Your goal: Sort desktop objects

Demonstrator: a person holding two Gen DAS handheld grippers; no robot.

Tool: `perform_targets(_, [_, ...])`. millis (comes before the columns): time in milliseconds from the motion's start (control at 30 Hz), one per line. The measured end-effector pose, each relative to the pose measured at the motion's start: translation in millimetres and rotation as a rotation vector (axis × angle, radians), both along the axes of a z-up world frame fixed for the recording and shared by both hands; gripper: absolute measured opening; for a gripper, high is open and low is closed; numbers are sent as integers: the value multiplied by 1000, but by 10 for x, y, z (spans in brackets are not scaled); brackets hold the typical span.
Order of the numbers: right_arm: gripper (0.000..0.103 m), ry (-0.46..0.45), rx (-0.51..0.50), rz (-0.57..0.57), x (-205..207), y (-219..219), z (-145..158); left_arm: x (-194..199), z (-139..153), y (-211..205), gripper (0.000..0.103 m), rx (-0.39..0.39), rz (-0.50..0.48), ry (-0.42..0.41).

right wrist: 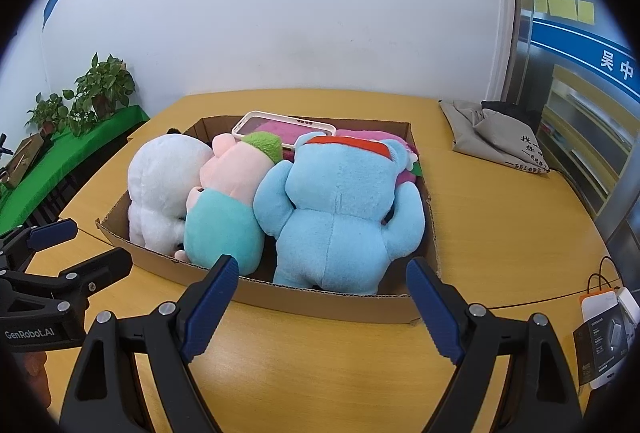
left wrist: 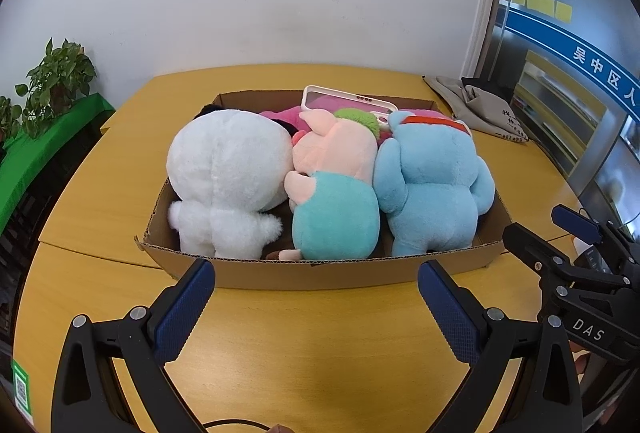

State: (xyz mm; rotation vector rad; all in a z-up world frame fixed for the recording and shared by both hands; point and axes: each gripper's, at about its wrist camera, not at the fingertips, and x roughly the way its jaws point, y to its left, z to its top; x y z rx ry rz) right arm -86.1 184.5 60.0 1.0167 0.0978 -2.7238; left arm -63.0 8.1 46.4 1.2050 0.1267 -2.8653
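Shallow cardboard box (left wrist: 320, 271) sits mid-desk, packed with plush toys lying face down side by side: a white plush (left wrist: 226, 177) on the left, a pink one in teal pants (left wrist: 334, 193) in the middle, a blue plush (left wrist: 430, 189) with a red band on the right. Behind them there's a white-framed mirror-looking thing (left wrist: 346, 101) propped on something magenta, can't tell what exactly.

The left gripper (left wrist: 316, 307) hangs just short of the box's near wall, jaws wide apart, nothing between them, lined up roughly with the pink plush. The right gripper (right wrist: 320, 307) is the same deal, spread wide and empty, just short of the near wall below the blue plush.

Further out on the yellow desk (left wrist: 320, 353): a grey cloth bag (left wrist: 480, 109) at the far right, small packaged boxes (right wrist: 604, 329) at the near right edge, potted plants (right wrist: 100, 85) off to the left on a green-covered ledge
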Motion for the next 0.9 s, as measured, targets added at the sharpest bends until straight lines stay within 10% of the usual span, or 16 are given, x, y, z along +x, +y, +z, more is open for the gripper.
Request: perform_targets(900, [86,-2,-1,-5,82,-7,0,131,3,85,103,-12,-16,23])
